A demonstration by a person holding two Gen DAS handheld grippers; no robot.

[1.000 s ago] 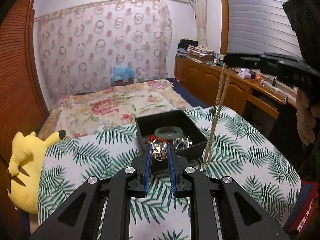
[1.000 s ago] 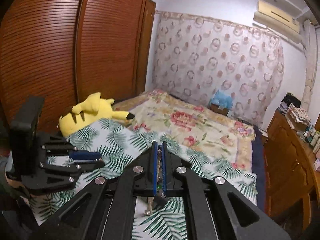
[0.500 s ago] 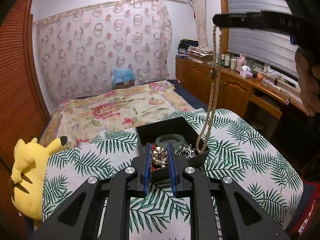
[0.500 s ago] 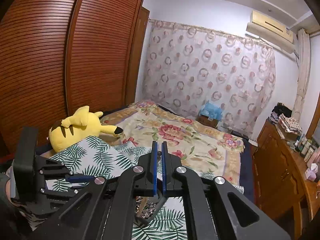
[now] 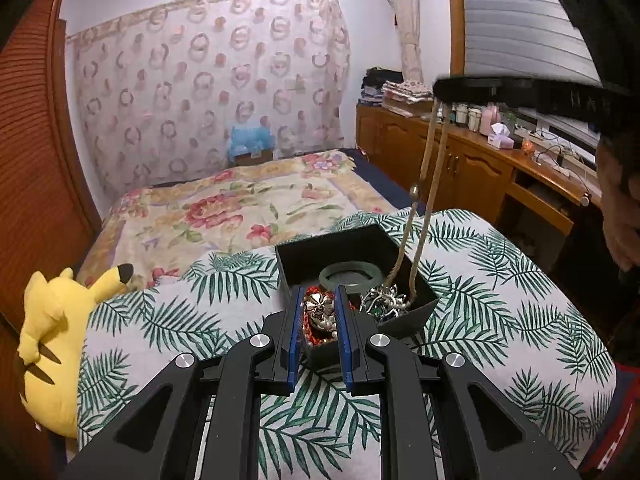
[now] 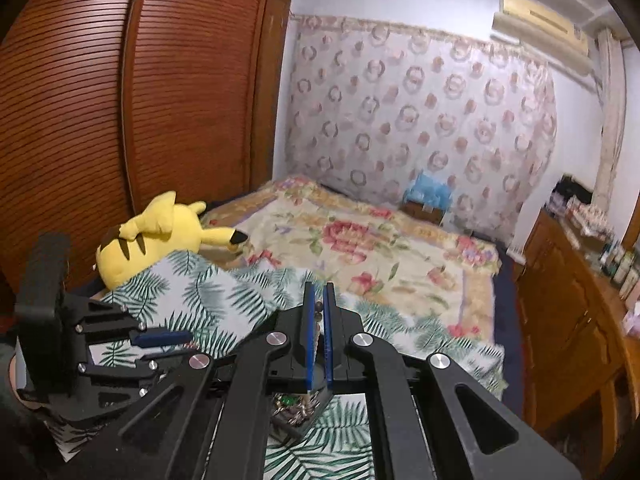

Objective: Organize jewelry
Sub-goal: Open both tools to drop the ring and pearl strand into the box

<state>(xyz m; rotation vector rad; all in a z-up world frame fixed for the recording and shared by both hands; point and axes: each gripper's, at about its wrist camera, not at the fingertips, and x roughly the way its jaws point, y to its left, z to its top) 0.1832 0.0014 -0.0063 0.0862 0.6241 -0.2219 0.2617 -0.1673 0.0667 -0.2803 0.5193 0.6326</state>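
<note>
A black jewelry box (image 5: 304, 256) sits on the palm-leaf cloth (image 5: 200, 312). It holds a green bangle (image 5: 350, 277), silver chains (image 5: 382, 304) and red beads. My left gripper (image 5: 319, 312) is shut on a silver flower brooch (image 5: 319, 307) just over the box's near corner. My right gripper (image 6: 319, 308) is shut on a beige bead necklace (image 5: 428, 184), which hangs down with its lower end in the box. The right gripper also shows in the left wrist view (image 5: 444, 90), high above the box. The left gripper shows in the right wrist view (image 6: 160, 344).
A yellow plush toy (image 5: 52, 340) lies at the cloth's left edge. A floral bedspread (image 5: 248, 208) lies behind the box. A wooden cabinet (image 5: 480, 168) with bottles stands at the right. A slatted wardrobe (image 6: 120, 100) stands at the left.
My right gripper has come down with the necklace, so its lower end now rests in the box. My left gripper has moved slightly closer to the box with the brooch.
</note>
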